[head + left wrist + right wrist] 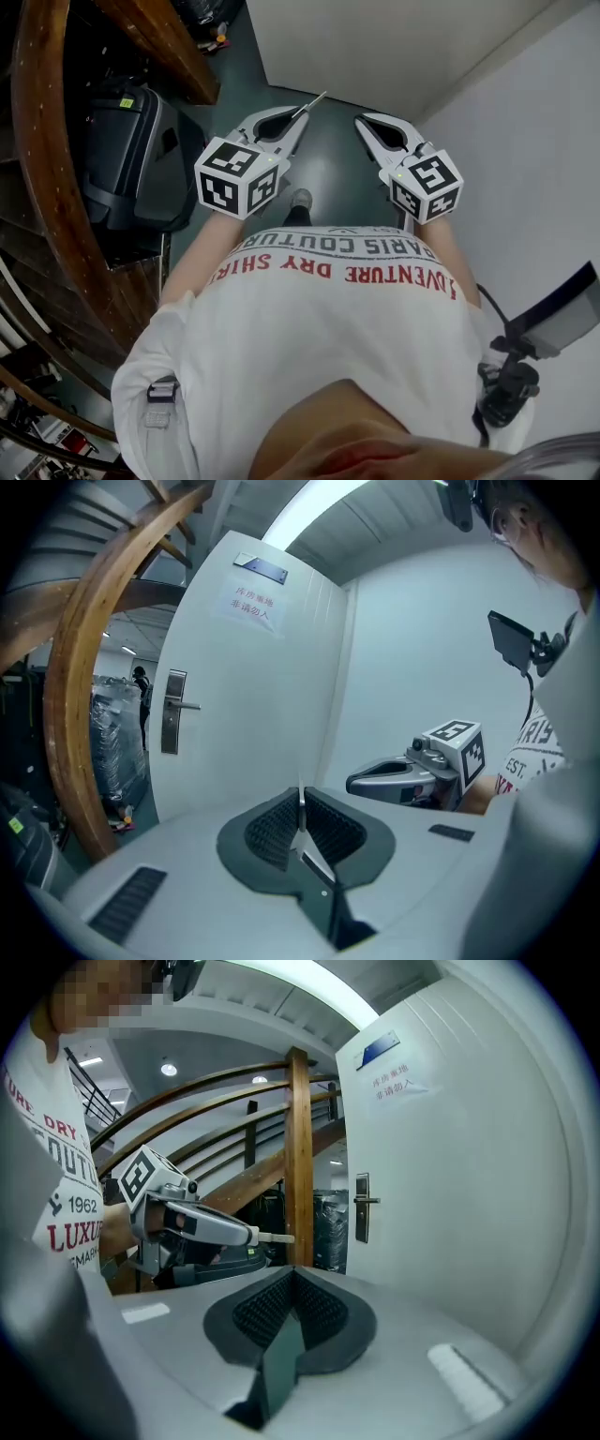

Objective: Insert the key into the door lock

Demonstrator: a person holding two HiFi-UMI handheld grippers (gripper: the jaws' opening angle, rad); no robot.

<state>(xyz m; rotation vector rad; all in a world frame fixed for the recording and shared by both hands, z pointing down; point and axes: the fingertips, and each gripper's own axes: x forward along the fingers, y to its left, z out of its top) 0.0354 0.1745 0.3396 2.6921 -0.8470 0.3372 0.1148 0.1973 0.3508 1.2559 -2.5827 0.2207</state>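
Note:
My left gripper [296, 118] is shut on a thin metal key [315, 100] that juts forward from its tips. In the left gripper view the key [301, 810] stands edge-on between the ribbed pads. The white door [253, 714] stands ahead, some way off, with a metal lock plate and lever handle [172, 711] on its left side. In the right gripper view the lock plate [362, 1207] shows on the door's edge. My right gripper [362, 121] is level with the left one, shut with nothing in it [292, 1275]. From there I see the left gripper [192, 1224] and the key [273, 1237].
A curved wooden stair rail [42, 159] runs along the left, with a black case [131, 155] beside it. A wooden post [299, 1157] stands left of the door. White walls [525, 159] close in on the right. A paper notice [250, 603] is stuck high on the door.

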